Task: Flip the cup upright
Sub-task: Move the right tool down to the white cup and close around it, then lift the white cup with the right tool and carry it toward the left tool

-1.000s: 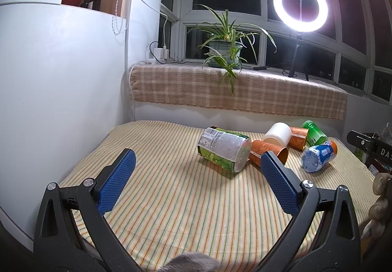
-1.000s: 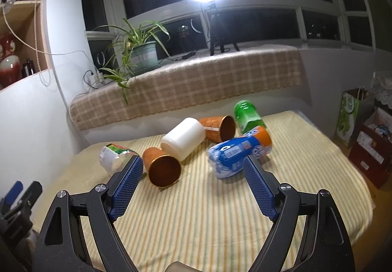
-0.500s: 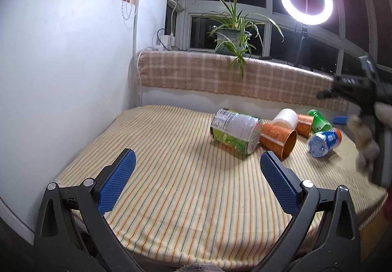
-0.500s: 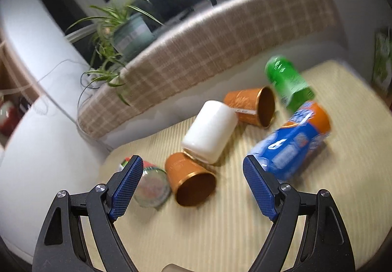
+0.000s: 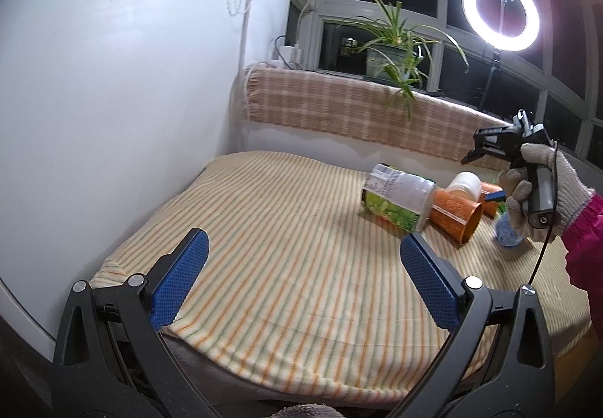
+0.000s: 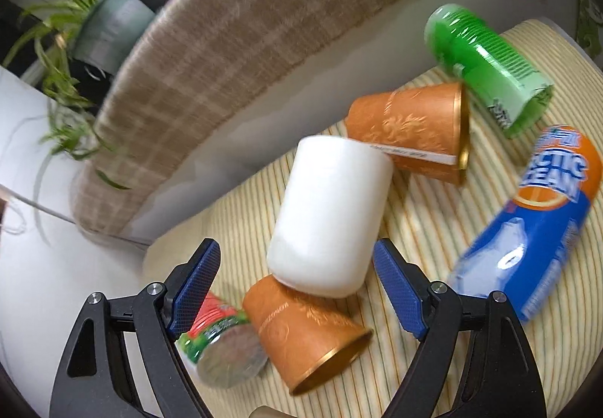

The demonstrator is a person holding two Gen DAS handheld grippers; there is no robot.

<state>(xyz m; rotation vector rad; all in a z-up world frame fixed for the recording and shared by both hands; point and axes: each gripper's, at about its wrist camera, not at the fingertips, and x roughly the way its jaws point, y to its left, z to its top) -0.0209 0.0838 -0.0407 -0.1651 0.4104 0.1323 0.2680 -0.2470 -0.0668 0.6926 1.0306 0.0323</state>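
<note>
Between the spread jaws of the right gripper (image 6: 297, 288), the white cup (image 6: 328, 214) lies on its side, resting on an orange cup (image 6: 305, 335). Left gripper (image 5: 301, 278) jaws are spread, holding nothing, above the striped bed (image 5: 282, 229).

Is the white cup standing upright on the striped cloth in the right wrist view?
No, the white cup lies on its side, leaning on an orange cup, between the open fingers of the right gripper.

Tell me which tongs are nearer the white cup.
Right. The right tongs open just short of the white cup; the left tongs stay back at the mat's near edge.
</note>
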